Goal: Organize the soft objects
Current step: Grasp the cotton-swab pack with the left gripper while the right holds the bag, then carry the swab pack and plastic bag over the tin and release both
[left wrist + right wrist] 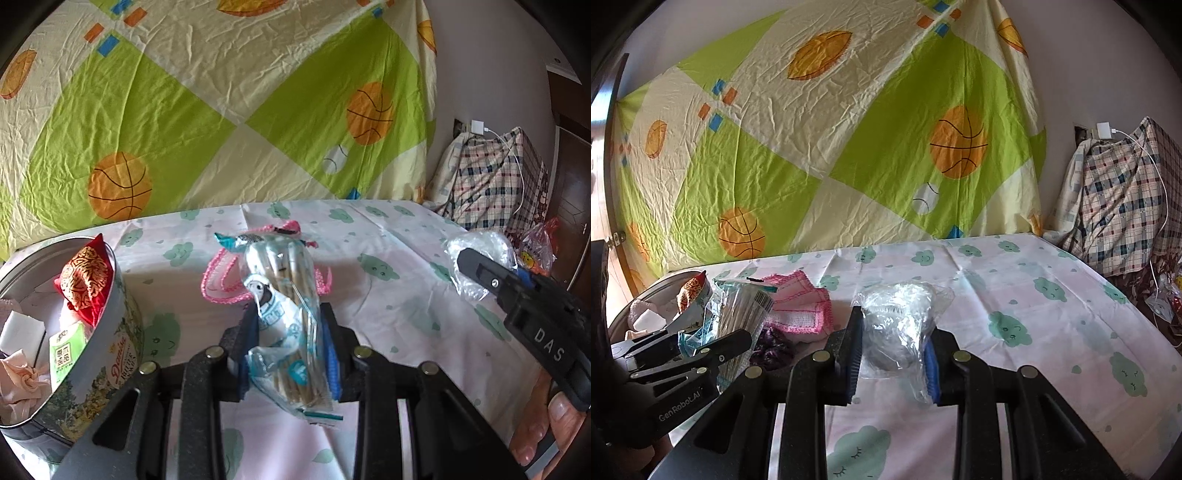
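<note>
Behind the table hangs a creased sheet (207, 110) printed with green squares and basketballs; the table itself wears a pale cloth (388, 295) with mint cloud faces.

Far left: round metal cookie tin (107, 339), lid off. Left wrist view looks into it: a red and gold patterned pouch (86, 280) leaning against the rim, a green-labelled packet, white and pink soft pieces. Right wrist view catches only the tin's far rim and the pouch top.

Left gripper (291, 354): jaws clamped on a clear packet of thin sticks (284, 314) with a cartoon print, held off the cloth just right of the tin. Right wrist view shows the same packet side-on and its barcode.

Behind the packet: a pink-edged knitted cloth (801, 310) lying flat. Left wrist view shows only its pink loops poking out around the packet; right wrist view shows the white centre, plus a dark purple crinkled item (774, 349) just in front of it, hidden in the other view.

Centre-right: right gripper (894, 354), jaws pressed on a crumpled clear plastic bag (901, 325) with something whitish inside. Left wrist view shows a hand (543, 424) gripping its handle.

Far right: plaid fabric bundle (1123, 206), white charger and cable above it. Left wrist view adds a red-and-yellow printed bag (535, 254) beside it.
</note>
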